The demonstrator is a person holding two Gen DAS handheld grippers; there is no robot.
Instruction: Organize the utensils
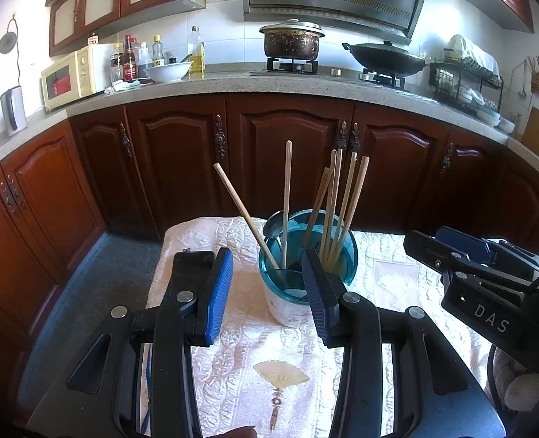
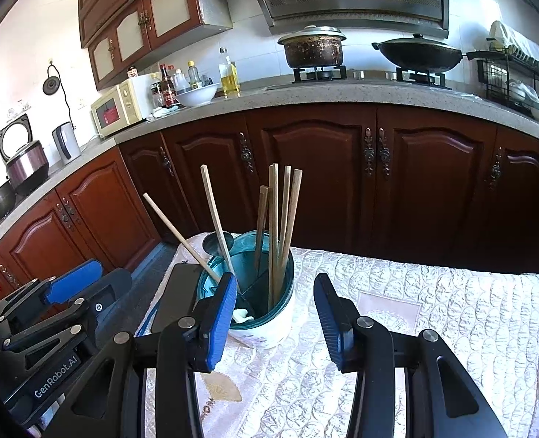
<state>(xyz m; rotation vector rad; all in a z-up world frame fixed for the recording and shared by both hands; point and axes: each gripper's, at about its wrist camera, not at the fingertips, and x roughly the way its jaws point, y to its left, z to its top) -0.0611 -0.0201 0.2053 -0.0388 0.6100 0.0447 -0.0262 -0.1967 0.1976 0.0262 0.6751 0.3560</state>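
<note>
With both the left tool (image 1: 269,292) and right tool (image 2: 273,314) spread and empty, and the chopsticks (image 1: 327,211) standing in the teal holder (image 1: 346,255) at frame centre on the desk (image 1: 262,350), any regrouping should pinch one stick high, clear of the rim.

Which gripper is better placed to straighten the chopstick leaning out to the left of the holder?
Probably left. The left gripper, open and empty, frames the holder, with the leaning chopstick just beyond. The right gripper, also open, sits right of it.
</note>
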